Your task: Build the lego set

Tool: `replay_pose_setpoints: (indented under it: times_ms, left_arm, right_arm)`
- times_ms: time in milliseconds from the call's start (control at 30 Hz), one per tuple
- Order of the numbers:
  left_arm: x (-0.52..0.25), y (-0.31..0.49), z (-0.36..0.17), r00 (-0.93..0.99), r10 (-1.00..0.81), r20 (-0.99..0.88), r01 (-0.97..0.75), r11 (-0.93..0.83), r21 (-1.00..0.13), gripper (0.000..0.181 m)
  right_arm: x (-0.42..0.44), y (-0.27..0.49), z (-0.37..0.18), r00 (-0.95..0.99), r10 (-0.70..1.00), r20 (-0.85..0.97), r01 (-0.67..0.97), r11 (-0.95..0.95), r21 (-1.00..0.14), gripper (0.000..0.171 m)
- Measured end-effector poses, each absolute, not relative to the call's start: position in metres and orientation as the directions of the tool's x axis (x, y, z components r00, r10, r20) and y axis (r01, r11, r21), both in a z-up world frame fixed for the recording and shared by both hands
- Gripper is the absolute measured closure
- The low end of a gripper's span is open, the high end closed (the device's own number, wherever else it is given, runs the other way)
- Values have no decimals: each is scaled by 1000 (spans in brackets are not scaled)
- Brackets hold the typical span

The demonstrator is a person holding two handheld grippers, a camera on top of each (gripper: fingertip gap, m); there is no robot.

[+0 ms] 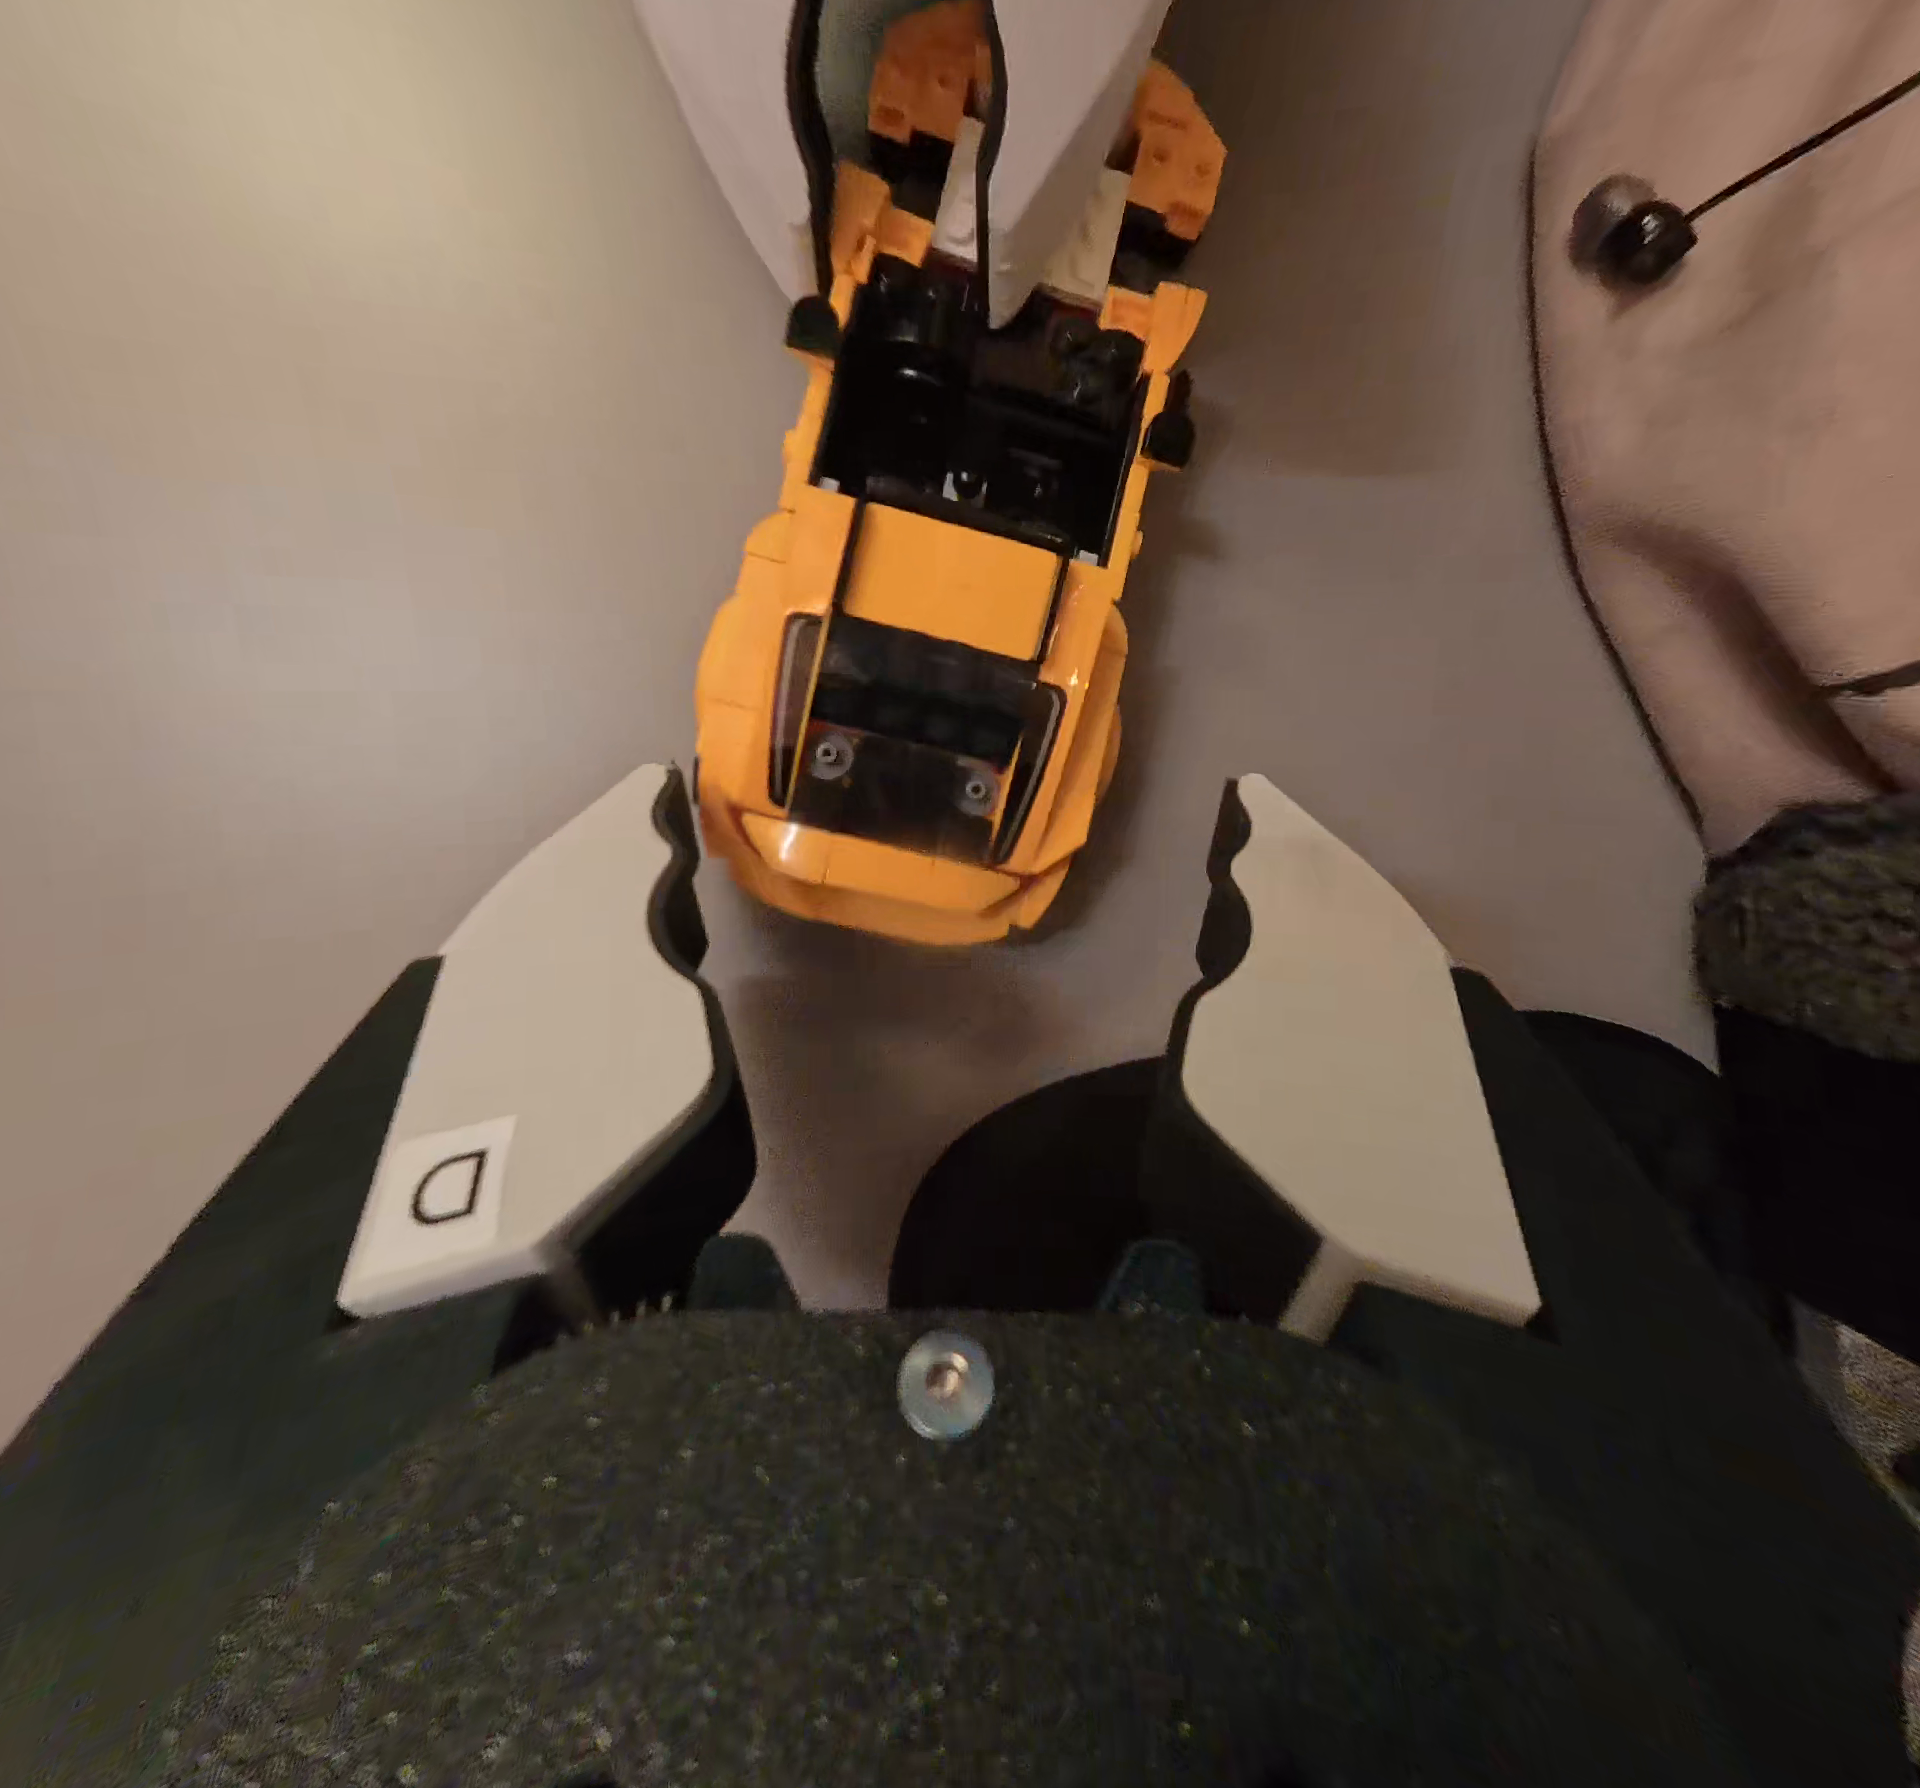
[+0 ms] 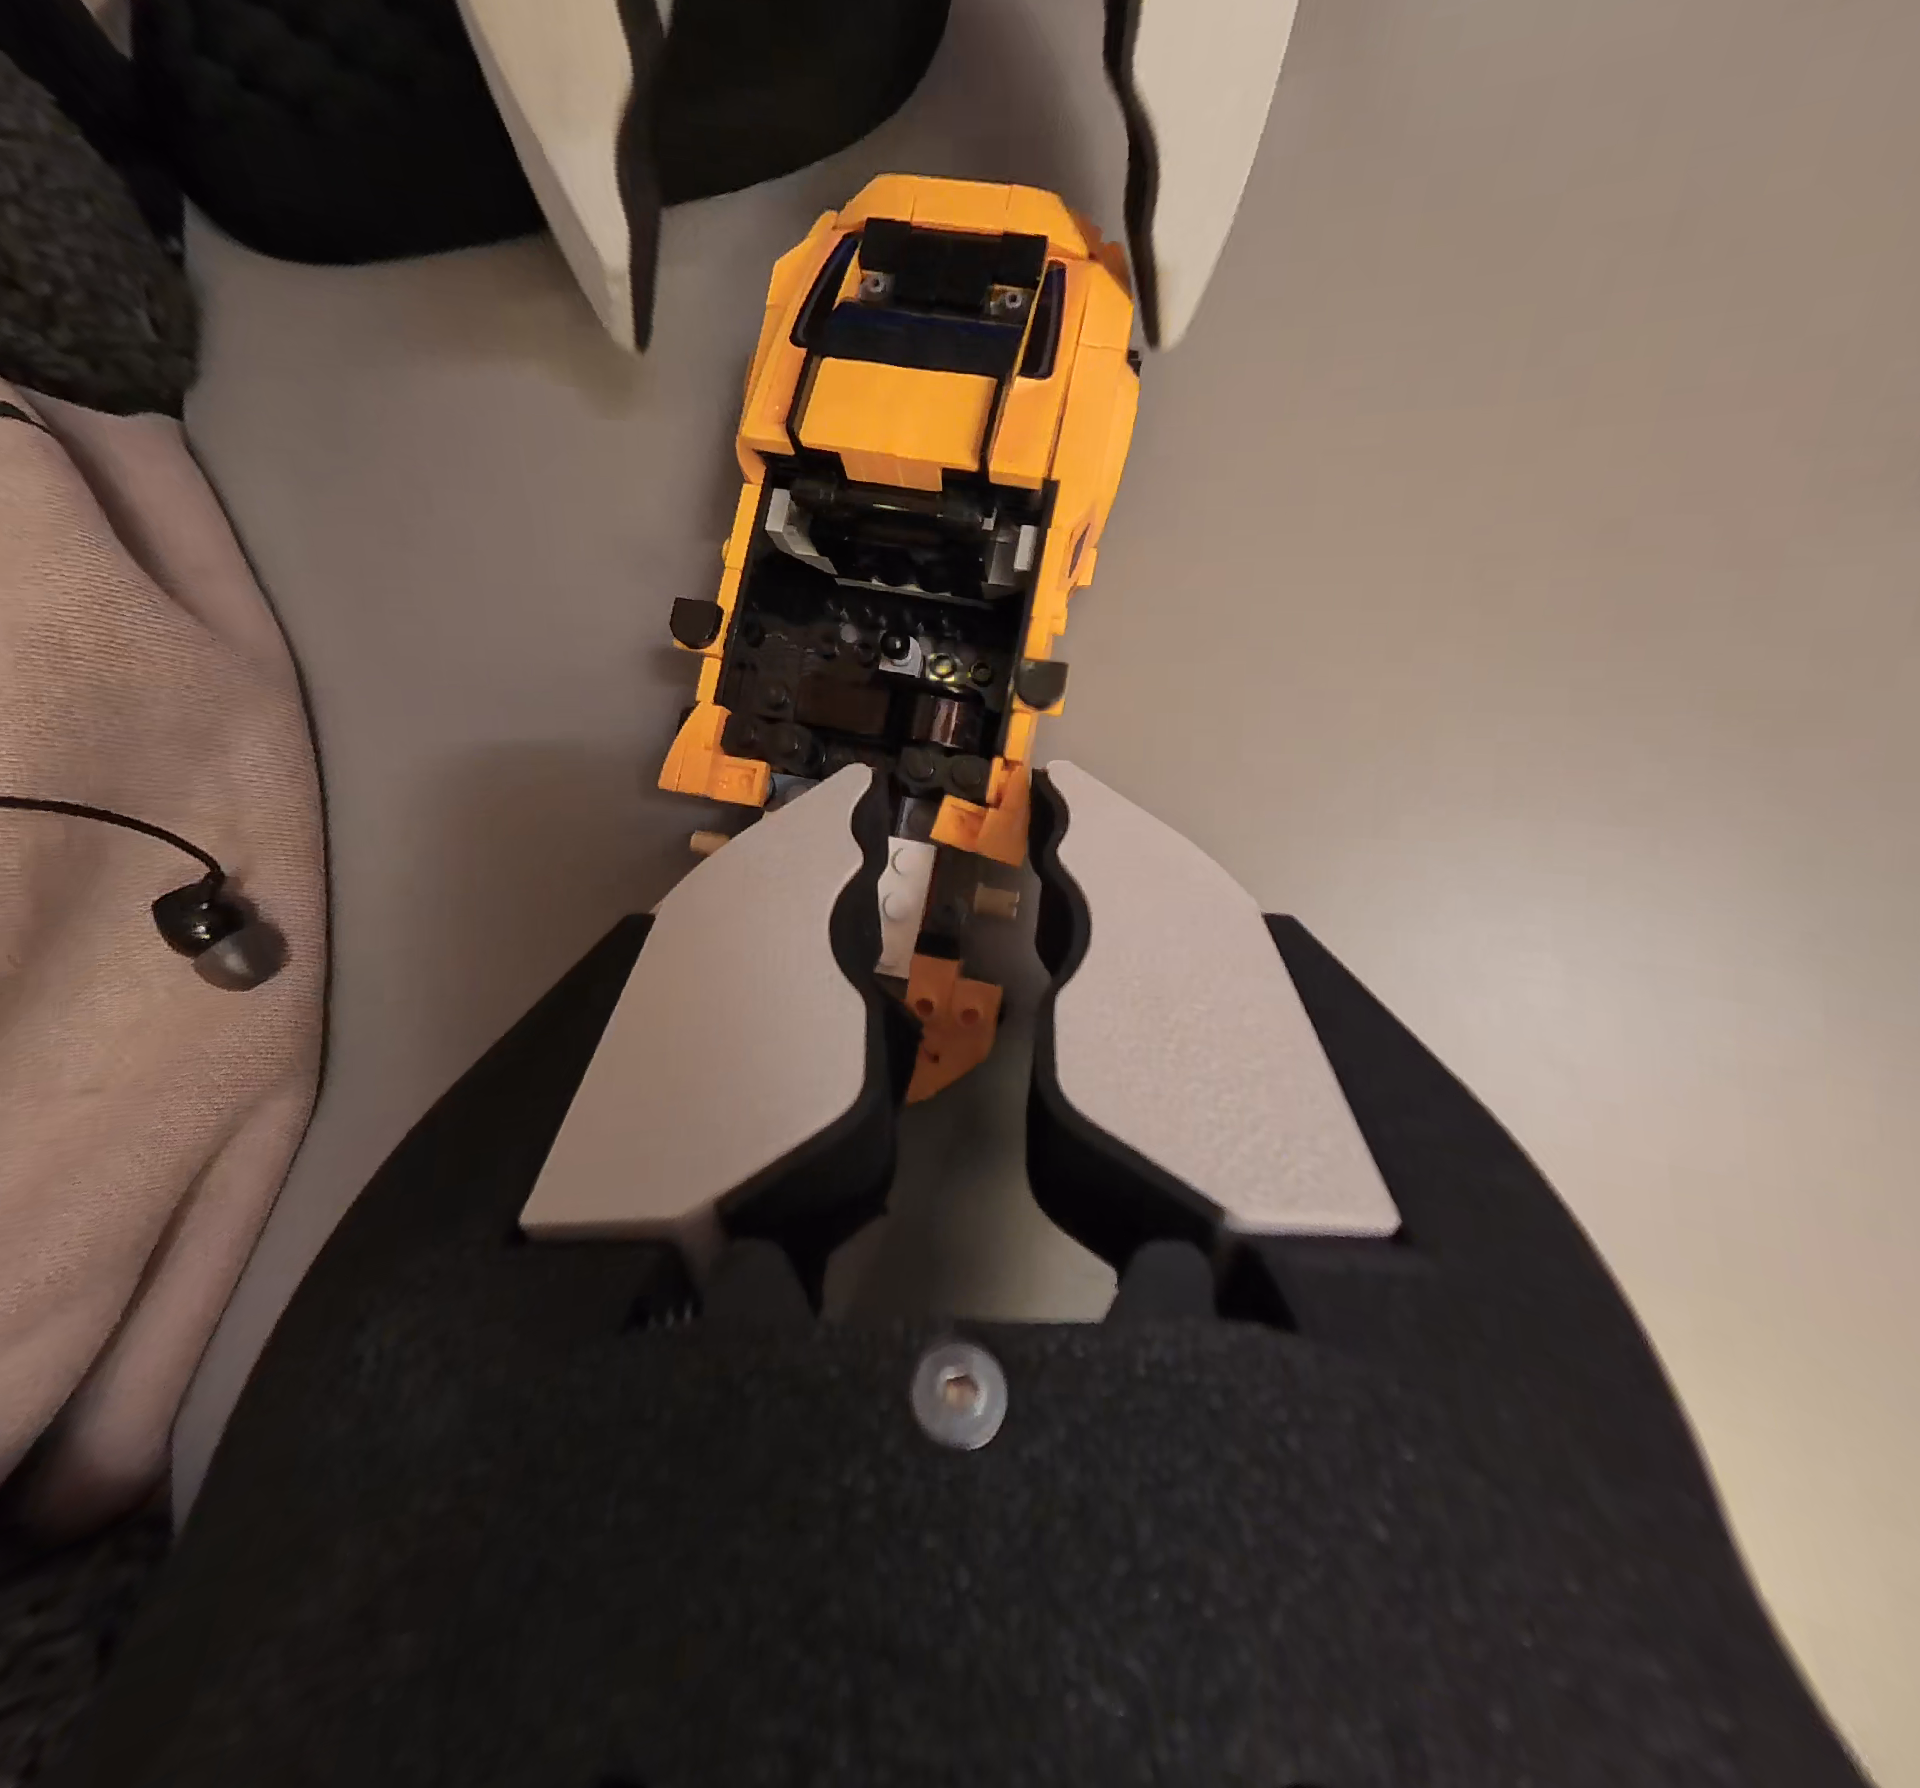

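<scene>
An orange and black lego car lies on the pale table, its roof off and the black interior showing. My left gripper is open wide, its fingertips on either side of the car's near end without touching it. My right gripper is closed narrowly on an orange and white section at the car's opposite end. One finger sits inside the car's middle, the other outside its flank. The car also shows in the right wrist view, with the left gripper beyond it. The right gripper shows at the top of the left wrist view.
A pinkish cloth with a black cord and a dark earbud lies beside the car. A dark knit sleeve is near the left gripper. A black quilted item sits behind the left gripper. Across from one pair of fingers to the other is roughly 8 cm.
</scene>
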State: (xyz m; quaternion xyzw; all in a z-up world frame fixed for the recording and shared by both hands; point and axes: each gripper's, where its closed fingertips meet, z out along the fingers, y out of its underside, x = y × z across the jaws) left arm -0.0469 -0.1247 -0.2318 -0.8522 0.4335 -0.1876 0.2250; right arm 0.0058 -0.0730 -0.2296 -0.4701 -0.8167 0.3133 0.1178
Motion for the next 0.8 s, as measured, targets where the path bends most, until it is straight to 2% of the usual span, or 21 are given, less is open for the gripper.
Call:
replay_pose_setpoints:
  times_ms: [67,167,800]
  left_arm:
    - [-45,-121,-237,562,-821,106,-650,-517,-557,87]
    - [-46,-113,-238,600,-795,87,-618,-531,-580,102]
    - [-38,-107,-241,653,-753,83,-549,-546,-632,103]
  right_arm:
    - [6,-74,-231,-531,841,-102,701,368,-610,146]
    - [6,-75,-231,-524,845,-102,710,368,-601,146]
    - [10,-66,-236,-612,786,-87,680,466,-566,149]
